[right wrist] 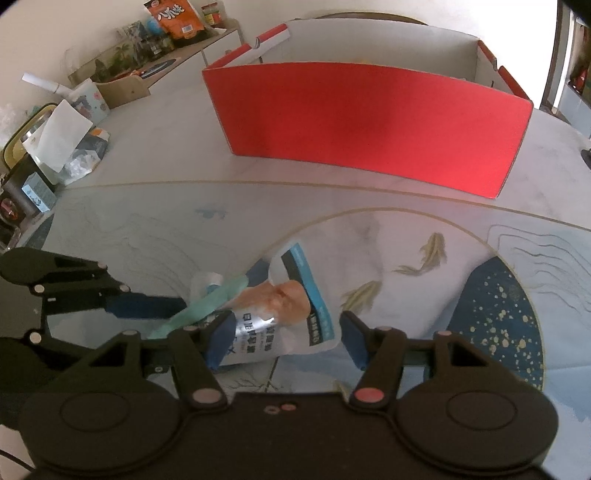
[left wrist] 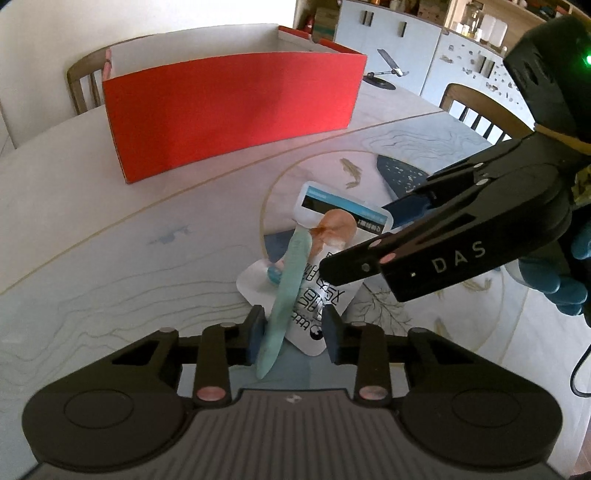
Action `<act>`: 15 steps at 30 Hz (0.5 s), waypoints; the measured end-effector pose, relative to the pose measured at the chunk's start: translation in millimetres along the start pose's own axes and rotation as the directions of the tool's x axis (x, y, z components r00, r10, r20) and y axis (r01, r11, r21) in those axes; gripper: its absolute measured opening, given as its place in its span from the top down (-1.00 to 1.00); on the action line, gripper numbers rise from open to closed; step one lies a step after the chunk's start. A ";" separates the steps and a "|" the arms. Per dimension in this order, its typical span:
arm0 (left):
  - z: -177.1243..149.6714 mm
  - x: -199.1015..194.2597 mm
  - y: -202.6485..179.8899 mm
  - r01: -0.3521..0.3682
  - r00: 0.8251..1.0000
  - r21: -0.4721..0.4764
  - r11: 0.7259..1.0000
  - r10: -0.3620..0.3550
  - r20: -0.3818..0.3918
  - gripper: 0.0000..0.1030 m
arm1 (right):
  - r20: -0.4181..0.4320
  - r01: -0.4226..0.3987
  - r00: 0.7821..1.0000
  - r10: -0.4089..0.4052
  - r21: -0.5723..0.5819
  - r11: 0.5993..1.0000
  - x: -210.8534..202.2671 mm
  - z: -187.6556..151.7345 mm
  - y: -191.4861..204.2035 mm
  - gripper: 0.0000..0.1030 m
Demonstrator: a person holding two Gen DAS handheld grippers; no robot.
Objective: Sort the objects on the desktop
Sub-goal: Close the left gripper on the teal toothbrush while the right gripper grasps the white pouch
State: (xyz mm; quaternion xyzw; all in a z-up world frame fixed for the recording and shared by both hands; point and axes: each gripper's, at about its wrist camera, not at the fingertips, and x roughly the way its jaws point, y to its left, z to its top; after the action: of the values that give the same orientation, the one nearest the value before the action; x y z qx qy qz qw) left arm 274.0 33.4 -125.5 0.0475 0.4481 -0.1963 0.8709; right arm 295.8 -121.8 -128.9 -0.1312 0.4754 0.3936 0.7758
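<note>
The step in hand looks like a pick-up: low in the left wrist view, the left gripper [left wrist: 293, 338] has its jaws narrowed around a long pale-green strip [left wrist: 286, 295], the left pad touching it while a gap shows on the right, so a firm grip cannot be confirmed. The strip lies across a white and blue snack pouch [left wrist: 332, 258] at mid-frame on the table [left wrist: 110, 229]. In the right wrist view, the right gripper [right wrist: 286, 338] stands roughly half open, straddling the pouch's lower end with its left pad at the pouch edge and its right pad clear; it holds nothing. The red box [left wrist: 229, 110], open-topped and well apart from both items toward the upper part of the frame, is probably where they belong. Next, the left jaws likely need to finish closing before any lift, keeping the strip from dragging the pouch. The table is pale, printed with fish and a dark blue disc [right wrist: 498, 314]. Wooden chairs [left wrist: 83, 85], white cabinets [left wrist: 388, 33] and a cluttered sideboard [right wrist: 122, 66] surround it.
</note>
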 end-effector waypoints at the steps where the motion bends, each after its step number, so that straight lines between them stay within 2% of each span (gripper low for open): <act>1: 0.1 -0.1 0.9 0.004 1.000 -0.004 1.000 -0.004 0.000 0.41 | -0.002 -0.009 1.000 0.009 0.006 1.000 0.7 -0.1 0.0 -0.17; 4: 1.2 -0.1 5.4 0.017 1.000 -0.026 1.000 -0.017 -0.002 0.54 | 0.004 -0.009 1.000 0.009 0.012 1.000 0.5 -0.3 1.2 -0.16; 7: 2.9 -0.4 9.1 0.014 1.000 -0.041 0.999 -0.014 0.000 0.62 | 0.008 -0.021 1.000 0.021 0.066 0.998 0.3 2.1 -3.3 0.03; 10: 4.7 -0.9 11.2 0.001 1.000 -0.052 0.999 0.000 0.004 0.73 | 0.013 -0.040 0.999 0.038 0.123 0.992 -1.0 2.5 -11.3 0.42; 11: 5.3 -0.9 12.4 0.004 1.000 -0.061 0.998 -0.004 0.003 0.74 | 0.016 -0.041 0.999 0.039 0.140 0.989 -1.9 2.3 -13.8 0.63; 13: 5.8 -0.8 13.6 0.005 1.000 -0.068 0.998 -0.005 0.003 0.78 | 0.025 -0.058 0.998 0.054 0.180 0.982 -3.5 1.5 -18.8 0.71; 15: 5.1 -0.8 12.3 0.002 1.000 -0.071 0.997 -0.002 0.006 0.80 | 0.046 -0.064 0.997 0.056 0.200 0.978 -6.9 0.3 -20.3 0.90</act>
State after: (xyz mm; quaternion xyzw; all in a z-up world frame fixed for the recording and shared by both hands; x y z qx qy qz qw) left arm 282.2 43.7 -122.9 0.0156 0.4524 -0.1812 0.8731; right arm 309.3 -138.2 -126.4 -0.0299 0.5009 0.3692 0.7822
